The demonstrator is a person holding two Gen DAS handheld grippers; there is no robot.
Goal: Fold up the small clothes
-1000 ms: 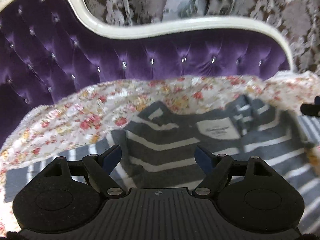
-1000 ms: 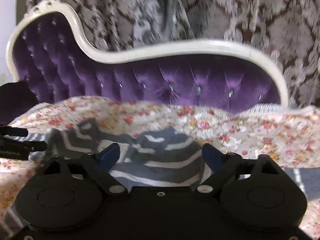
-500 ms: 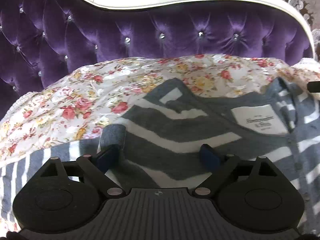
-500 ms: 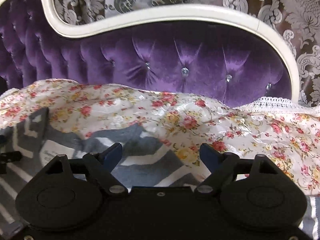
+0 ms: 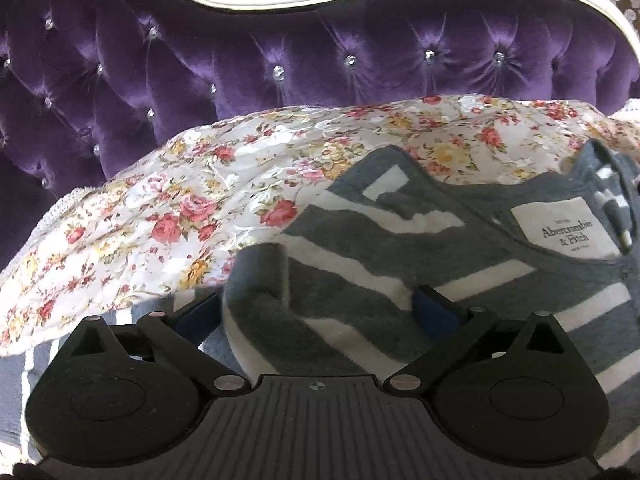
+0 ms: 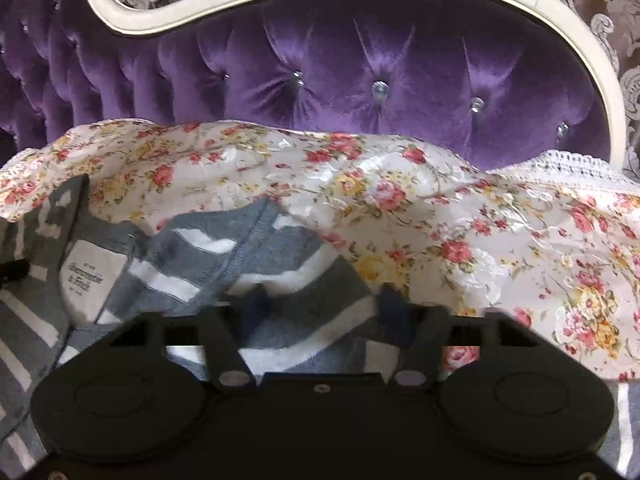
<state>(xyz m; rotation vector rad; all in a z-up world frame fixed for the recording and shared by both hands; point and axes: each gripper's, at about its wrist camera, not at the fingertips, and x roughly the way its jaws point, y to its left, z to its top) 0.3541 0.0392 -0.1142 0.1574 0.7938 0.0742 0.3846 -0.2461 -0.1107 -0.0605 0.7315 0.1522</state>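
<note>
Item 1: striped cardigan (image 5: 400, 248), grey and white knit, spread face-up on the floral cover (image 5: 168, 216) of a purple tufted sofa (image 5: 320, 48), white neck label (image 5: 568, 232) showing. It lies directly under and ahead of both claws; the neckline runs between them.

Item 2: left claw (image 5: 316, 308), jaws spread wide, having just been opening. A raised fold of the shoulder knit stands between the 2 pads, but neither pad presses on it; nothing is held. The label sits ahead and to this claw's right.

Item 3: right claw (image 6: 320, 312), jaws drawn in from their wide stance, having just been closing. Striped knit is bunched between the blue pads (the picture is blurred here, so the exact bite is hard to read), and I judge it pinched on the opposite shoulder. The label lies ahead and to this claw's left.

Handling note, step in hand: taking the 2 shoulder corners before the first fold. Advice: close the left claw on the raised fold only, catching knit and not the floral cover beneath; match the right claw's depth of bite so both shoulders lift level; keep the neckline taut between the claws to avoid a skewed crease.
</note>
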